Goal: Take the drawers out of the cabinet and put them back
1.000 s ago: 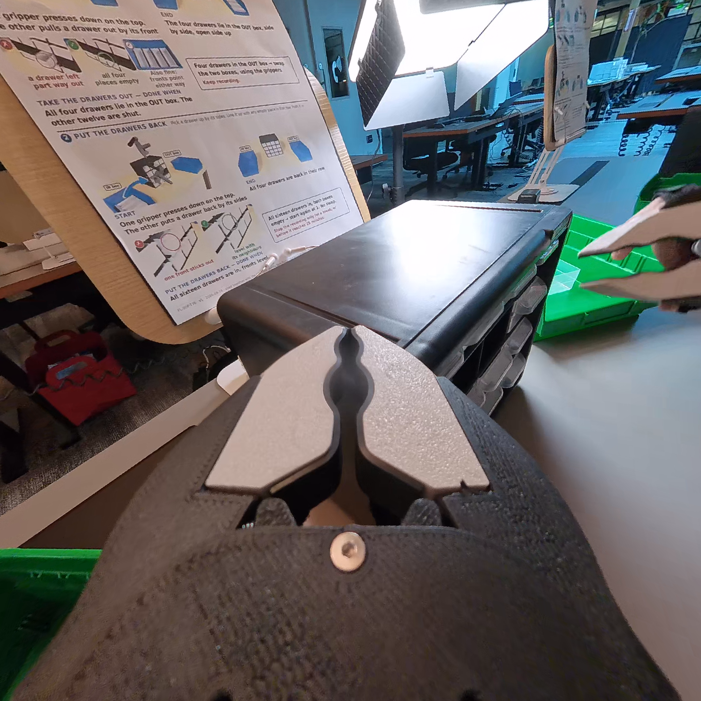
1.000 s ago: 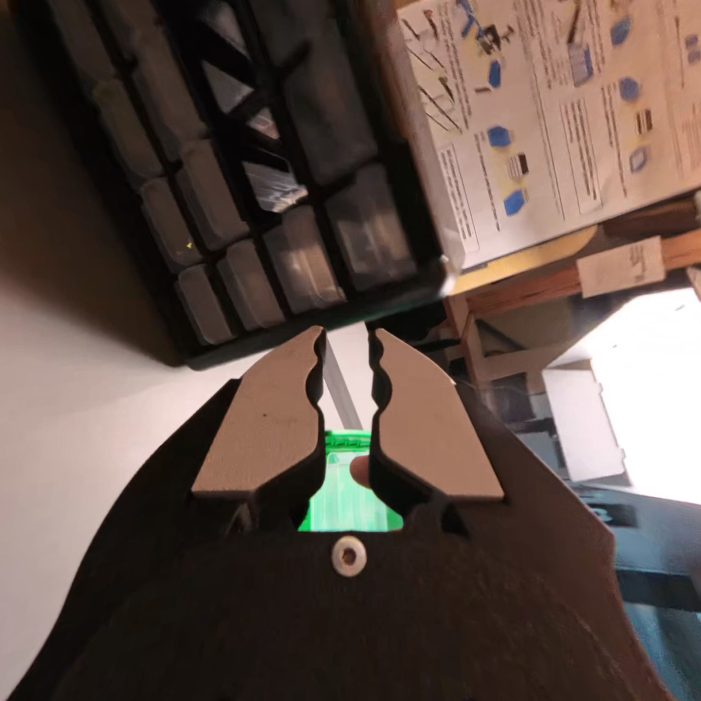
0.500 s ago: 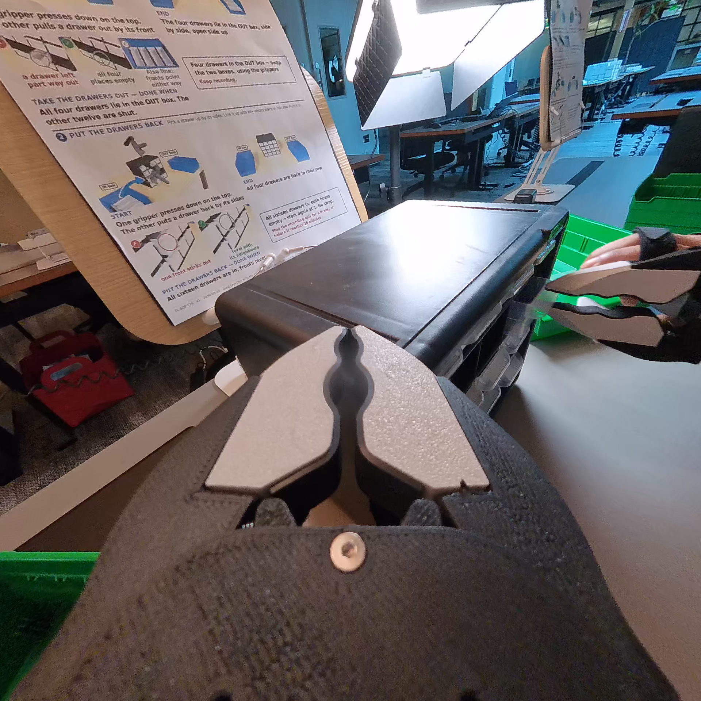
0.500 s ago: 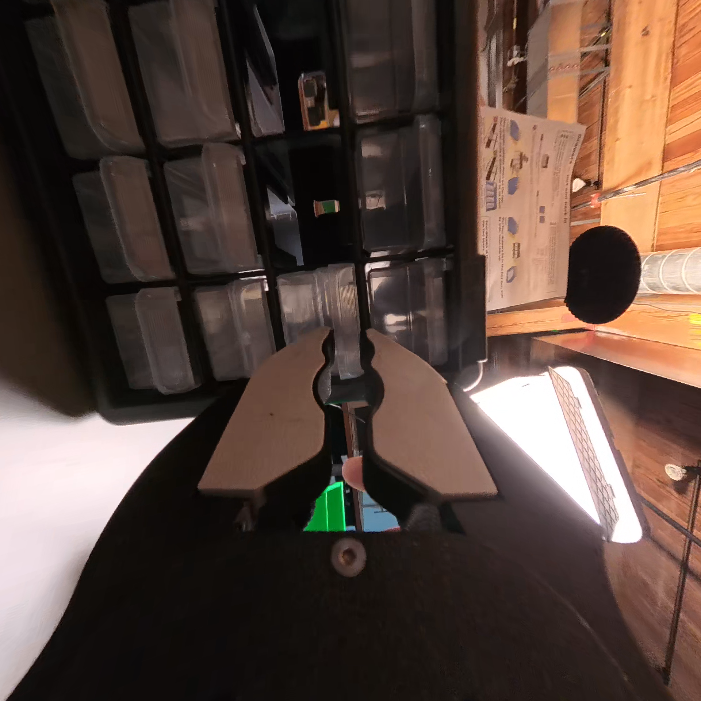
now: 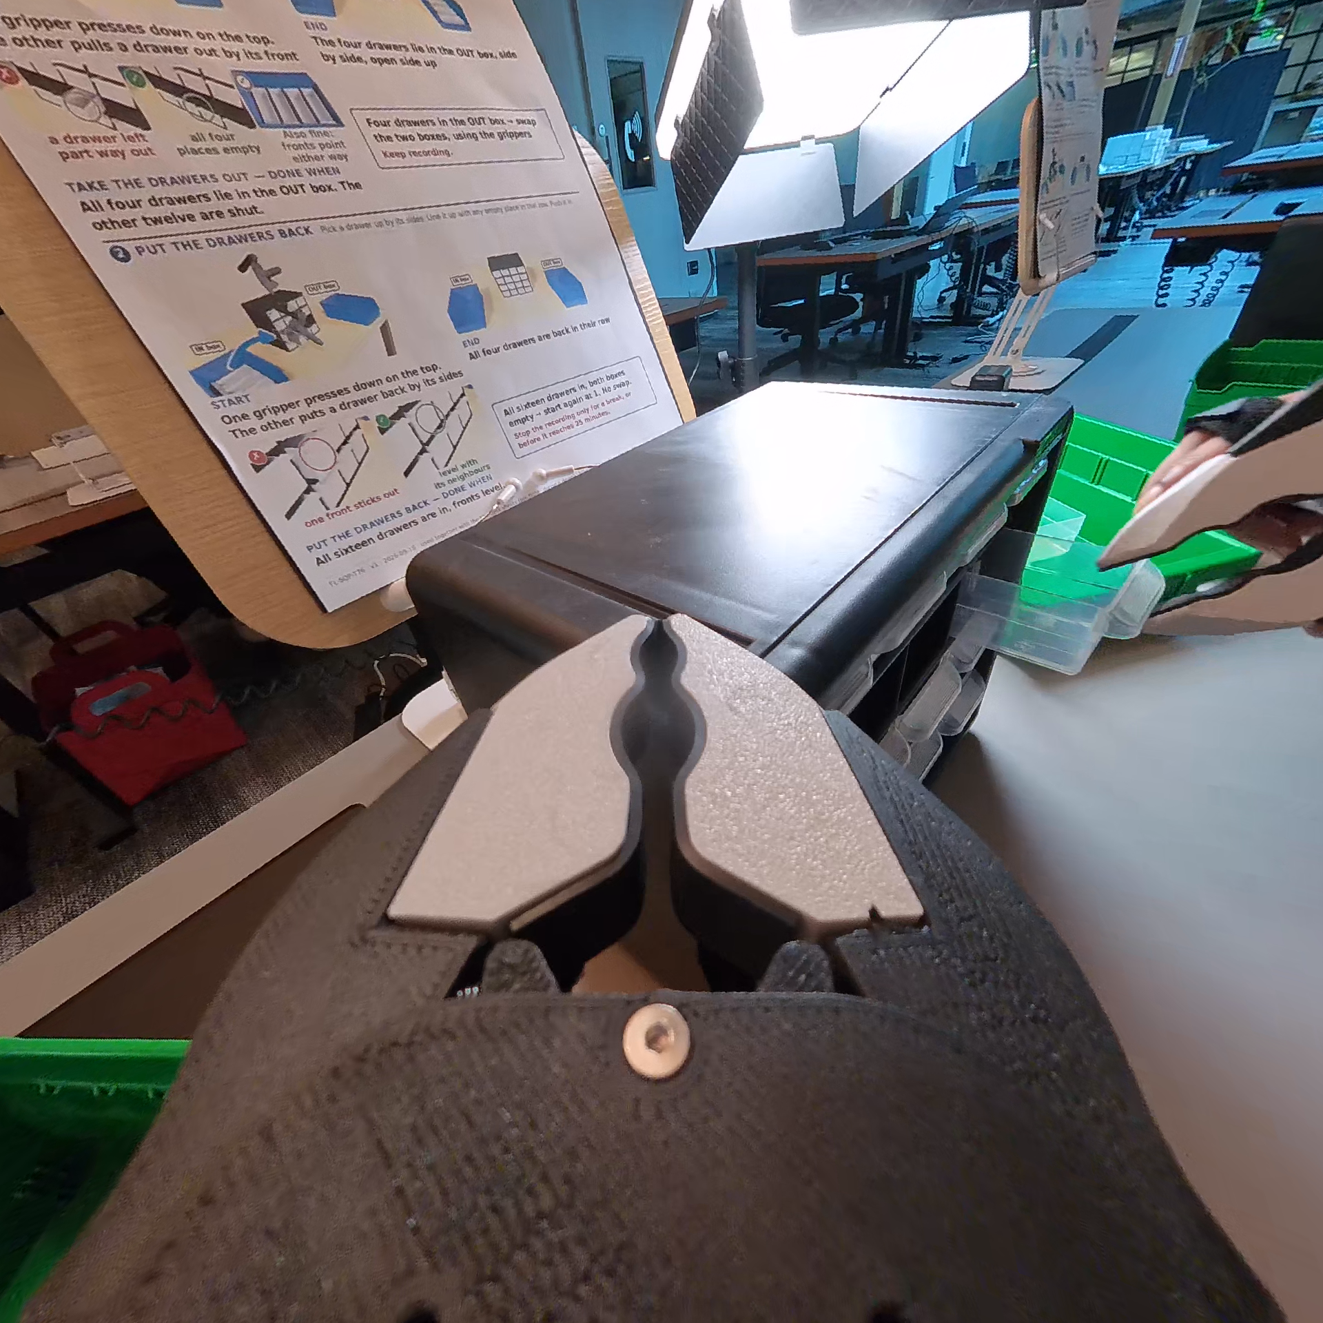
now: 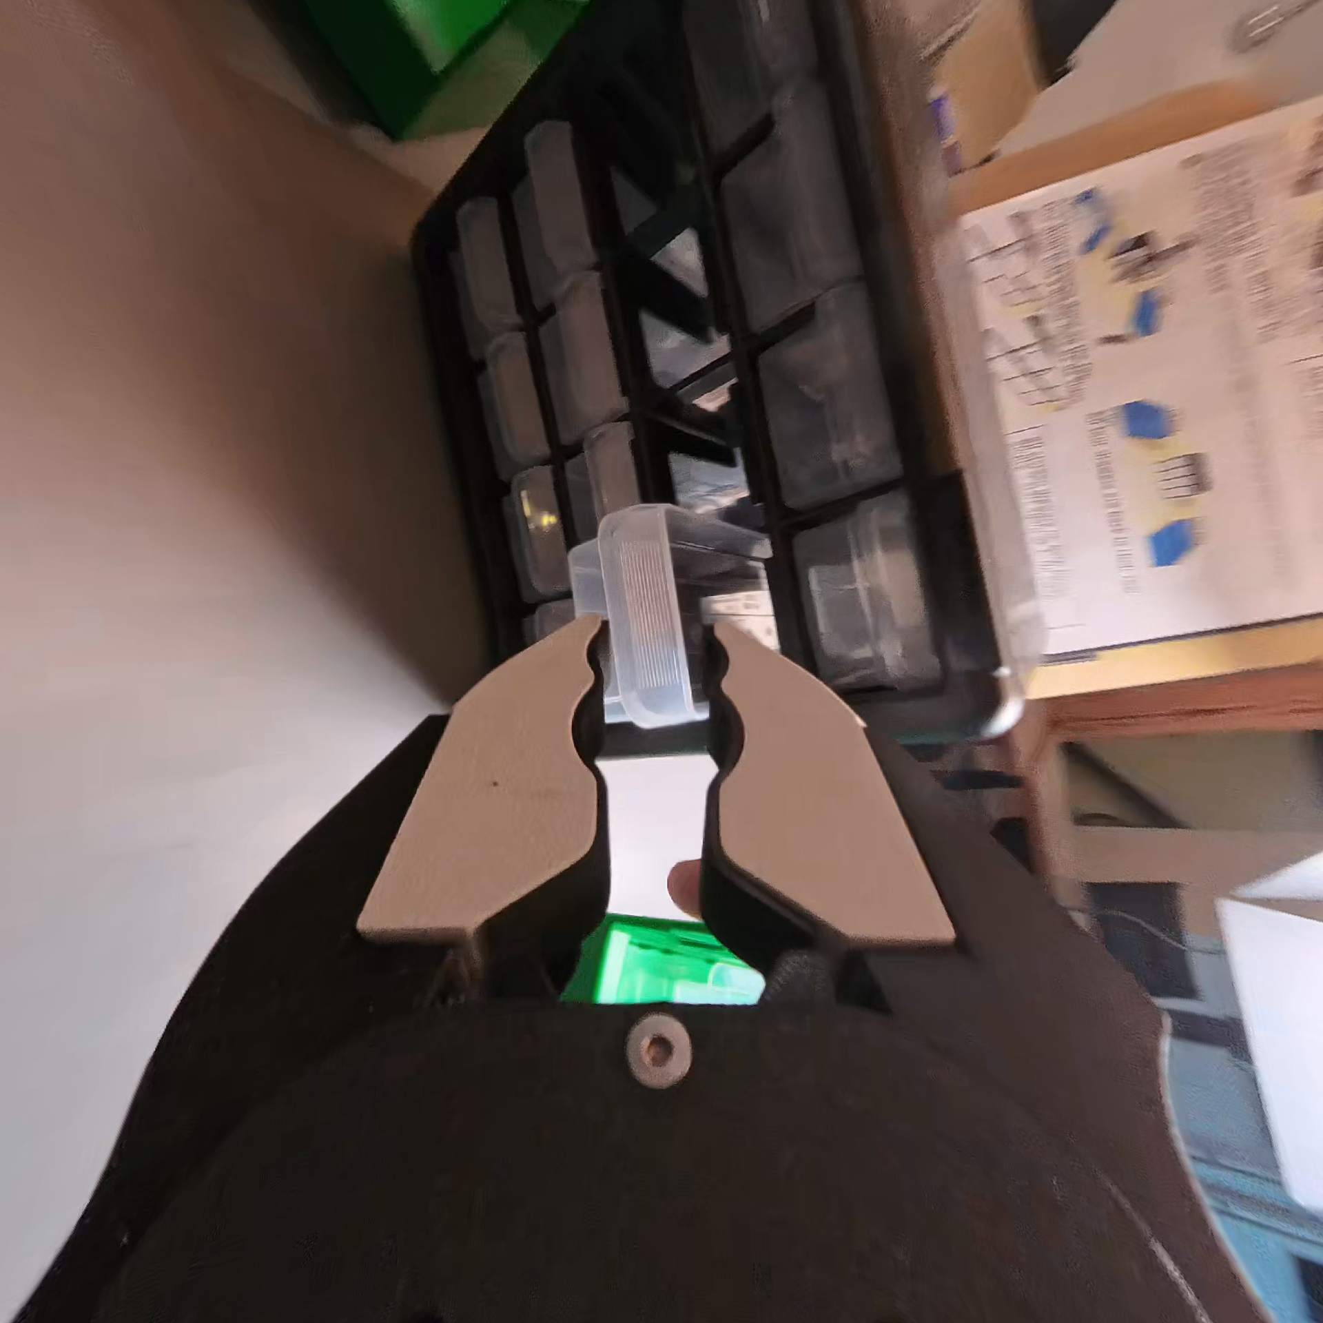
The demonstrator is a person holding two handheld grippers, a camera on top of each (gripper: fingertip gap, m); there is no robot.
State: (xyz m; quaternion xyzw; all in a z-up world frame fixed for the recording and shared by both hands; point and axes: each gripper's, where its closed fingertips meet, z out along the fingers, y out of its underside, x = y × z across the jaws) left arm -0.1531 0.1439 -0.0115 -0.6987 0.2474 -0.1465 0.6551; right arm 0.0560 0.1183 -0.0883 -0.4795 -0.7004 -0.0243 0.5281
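Left gripper point(image 5: 657, 637): I see my fingers pressed together, nothing between them, low by the black plastic cabinet's point(image 5: 773, 501) near corner.
Right gripper point(image 6: 653, 630): my fingers pinch the front of a clear plastic drawer point(image 6: 648, 616).
Drawer: partly out of the cabinet front, at 3 o'clock in my left view.
Green plastic bin point(image 5: 1117, 480): beyond the cabinet, 2 o'clock.
Table point(image 5: 1145, 823): grey, bearing the cabinet.
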